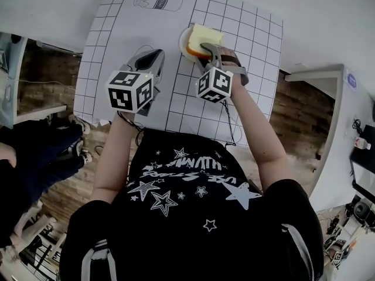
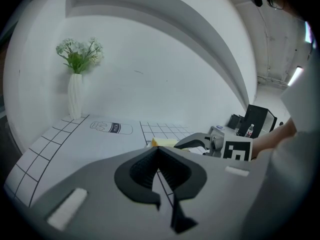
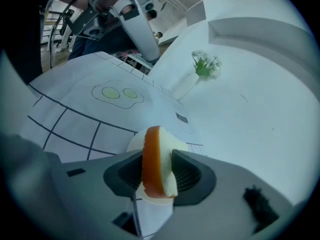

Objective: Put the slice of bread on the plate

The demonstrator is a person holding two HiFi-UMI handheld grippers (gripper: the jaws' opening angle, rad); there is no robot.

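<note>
The slice of bread (image 1: 205, 37), pale with an orange-brown crust, lies on a small white plate (image 1: 183, 40) at the far middle of the gridded mat. My right gripper (image 1: 210, 50) reaches over it. In the right gripper view the bread (image 3: 156, 164) stands edge-on between the jaws of the right gripper (image 3: 156, 173), over the plate (image 3: 134, 143); the pads look slightly off it. My left gripper (image 1: 149, 60) hovers to the left of the plate, shut and empty (image 2: 159, 156). From there the bread (image 2: 162, 142) shows just beyond its jaws.
A white mat (image 1: 140, 28) with a black grid covers the table; it bears a milk-carton drawing (image 2: 111, 127) and a fried-egg drawing (image 3: 117, 93). A white vase of flowers (image 2: 75, 91) stands at the mat's far corner by the wall. Another person (image 1: 35, 151) sits left of the table.
</note>
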